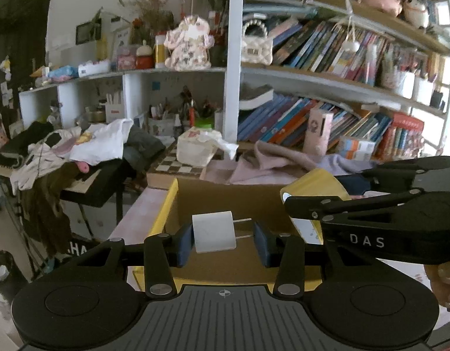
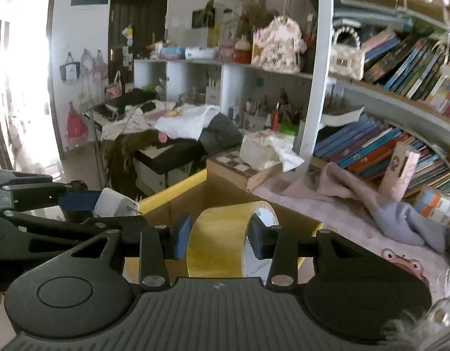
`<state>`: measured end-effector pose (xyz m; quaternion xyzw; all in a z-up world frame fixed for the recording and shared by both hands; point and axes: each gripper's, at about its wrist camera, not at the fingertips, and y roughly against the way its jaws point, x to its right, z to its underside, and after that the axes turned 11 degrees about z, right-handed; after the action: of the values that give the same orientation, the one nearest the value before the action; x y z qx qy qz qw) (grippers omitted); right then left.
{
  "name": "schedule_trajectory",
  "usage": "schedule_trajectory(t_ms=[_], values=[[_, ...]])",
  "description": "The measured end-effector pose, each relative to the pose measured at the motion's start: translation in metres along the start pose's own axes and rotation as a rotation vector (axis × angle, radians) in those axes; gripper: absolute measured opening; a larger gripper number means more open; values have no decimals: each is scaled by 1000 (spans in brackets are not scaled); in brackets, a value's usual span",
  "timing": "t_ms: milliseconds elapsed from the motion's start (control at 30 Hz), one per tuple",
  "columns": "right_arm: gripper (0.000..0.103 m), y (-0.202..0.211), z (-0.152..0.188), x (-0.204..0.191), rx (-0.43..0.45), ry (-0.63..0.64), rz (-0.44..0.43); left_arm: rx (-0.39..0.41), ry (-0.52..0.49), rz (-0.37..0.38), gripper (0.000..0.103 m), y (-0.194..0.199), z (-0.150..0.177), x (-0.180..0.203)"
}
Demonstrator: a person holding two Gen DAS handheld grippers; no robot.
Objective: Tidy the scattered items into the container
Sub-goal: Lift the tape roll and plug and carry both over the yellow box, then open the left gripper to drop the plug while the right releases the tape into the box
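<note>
In the left wrist view my left gripper (image 1: 225, 239) is shut on a white charger plug (image 1: 214, 235). Its body lies against the left pad and its two prongs point at the right pad. It hangs over an open cardboard box (image 1: 169, 204) with yellow taped edges. To the right, my right gripper (image 1: 318, 188) is shut on a roll of yellow tape (image 1: 315, 181). In the right wrist view the tape roll (image 2: 222, 239) sits upright between the blue pads of the right gripper (image 2: 217, 241), above the box (image 2: 178, 187). The left gripper (image 2: 108, 209) with the charger (image 2: 113, 204) is at the left.
The box stands on a pink cloth-covered surface (image 2: 356, 234) with crumpled pink and grey cloths (image 2: 400, 222). Behind it are a chessboard box (image 1: 178, 169) with a tissue pack (image 1: 195, 149), bookshelves (image 1: 342, 87), and a clothes-piled stand (image 1: 78, 152) at the left.
</note>
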<state>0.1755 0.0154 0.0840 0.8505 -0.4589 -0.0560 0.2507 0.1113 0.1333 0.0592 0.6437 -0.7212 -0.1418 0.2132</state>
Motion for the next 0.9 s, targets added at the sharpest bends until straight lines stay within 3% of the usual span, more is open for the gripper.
schedule_trajectory(t_ms=[300,500,667,900], values=[[39,-101,3,8,-177,-3,-31,-163,8,-32,42,-76,-1,-29],[39,-154,8,5,-304,65,-33,-265,-6,-40,42,-118,1,-43],[39,-180,7,5,-370,94,-38,-354,-41,-41,42,-143,3,-47],[40,-198,3,3,-408,111,-41,-386,-85,-30,45,-157,2,-40]])
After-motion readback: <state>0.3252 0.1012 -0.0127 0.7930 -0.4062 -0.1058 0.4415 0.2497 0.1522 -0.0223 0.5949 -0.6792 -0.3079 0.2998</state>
